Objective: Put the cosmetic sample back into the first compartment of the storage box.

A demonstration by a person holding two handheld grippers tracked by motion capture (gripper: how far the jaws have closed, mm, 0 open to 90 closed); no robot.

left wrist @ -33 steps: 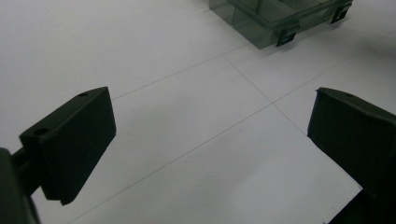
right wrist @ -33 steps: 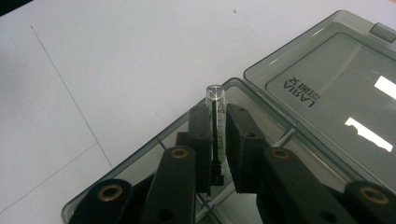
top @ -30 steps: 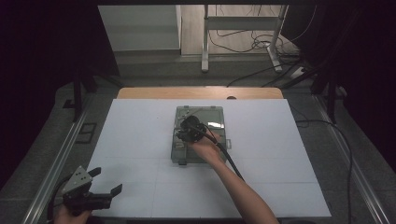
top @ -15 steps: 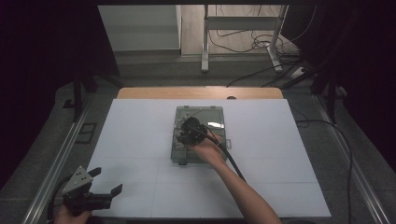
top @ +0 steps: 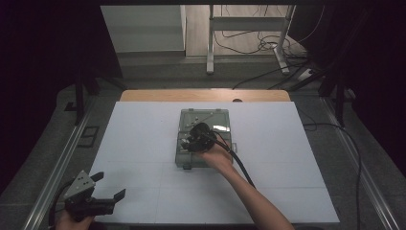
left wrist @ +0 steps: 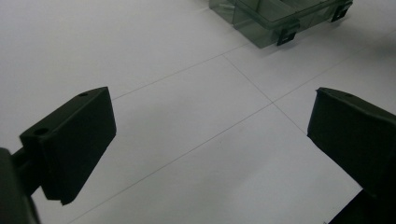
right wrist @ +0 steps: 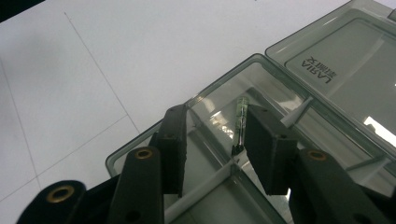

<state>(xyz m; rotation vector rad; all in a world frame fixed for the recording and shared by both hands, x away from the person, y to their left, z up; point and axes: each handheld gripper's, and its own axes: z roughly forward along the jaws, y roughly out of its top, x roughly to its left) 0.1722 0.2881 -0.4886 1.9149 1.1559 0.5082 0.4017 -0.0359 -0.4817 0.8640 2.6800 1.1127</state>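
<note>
Reaching into the clear box (right wrist: 261, 112), your parted right tool (right wrist: 212, 140) brackets nothing firmly; centre the slim green piece (right wrist: 241, 122) before clenching.

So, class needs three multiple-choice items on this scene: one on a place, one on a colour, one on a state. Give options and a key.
1. Where does the translucent grey plastic compartment box lie?
A. middle of the white table sheet
B. on the floor
C. at the sheet's left edge

2. What colour are the box's latches?
A. red
B. black
C. yellow

3. How stands the left tool?
A. shut on a box
C. shut on a cable
B. open, holding nothing

Key: 1 A, the high view shows it central; 2 B, the left gripper view shows dark clips; 3 B, its jaws stand wide apart over bare sheet.
</note>
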